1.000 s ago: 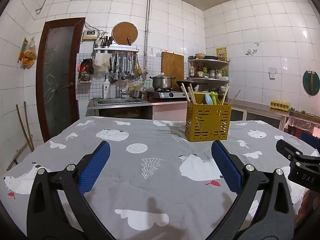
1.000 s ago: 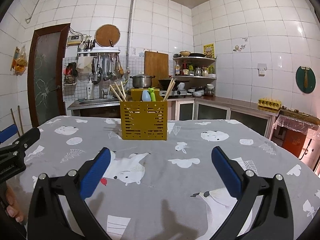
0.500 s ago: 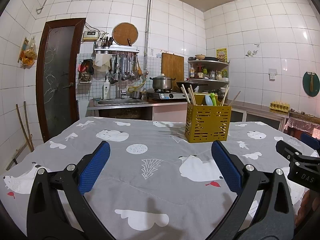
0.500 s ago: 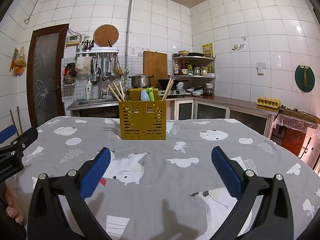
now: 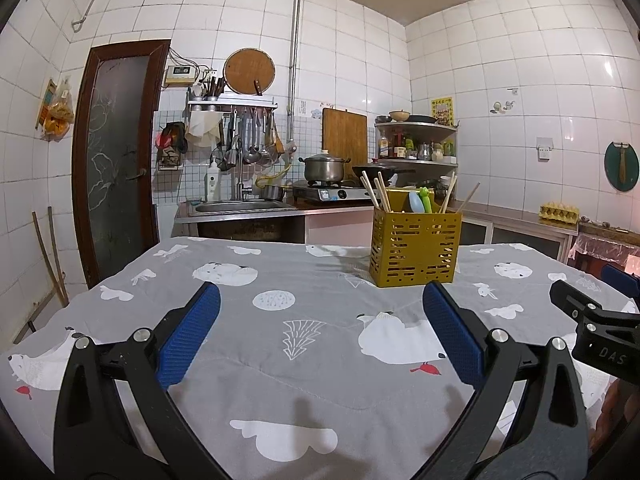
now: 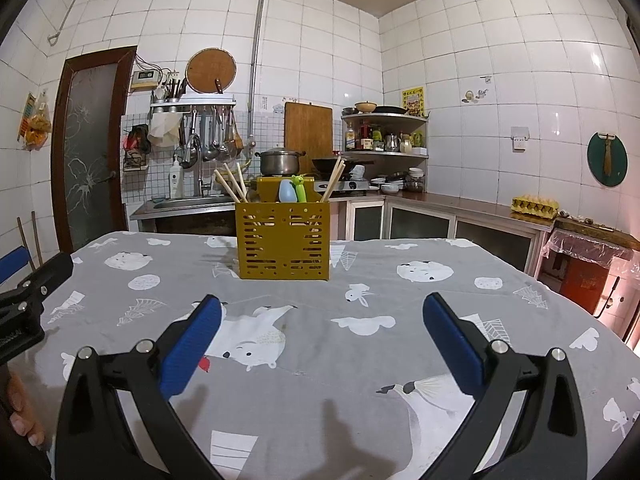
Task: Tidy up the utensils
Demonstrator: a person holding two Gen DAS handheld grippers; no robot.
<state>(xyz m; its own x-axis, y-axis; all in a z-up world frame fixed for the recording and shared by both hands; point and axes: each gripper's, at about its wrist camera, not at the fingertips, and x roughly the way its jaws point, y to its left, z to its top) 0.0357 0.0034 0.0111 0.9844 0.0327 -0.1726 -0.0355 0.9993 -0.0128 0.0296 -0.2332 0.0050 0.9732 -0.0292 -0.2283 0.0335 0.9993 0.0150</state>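
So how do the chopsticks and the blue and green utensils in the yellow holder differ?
The chopsticks are thin, pale wood and lean outward at both ends of the holder; the blue utensil and green utensil are plastic, stubbier and upright in the middle. All stand in the holder.

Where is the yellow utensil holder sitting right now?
The yellow utensil holder stands upright on the grey tablecloth, ahead of the open right claw and right of centre in the left wrist view.

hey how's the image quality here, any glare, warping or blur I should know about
Left wrist view: strong fisheye bending of the tile lines, glare spots on the right wall, yellow utensil caddy sharp, left gripper open, casting soft shadows on the tablecloth. Right wrist view: same warping, dark corners, pinkish light at the right edge, right gripper open.
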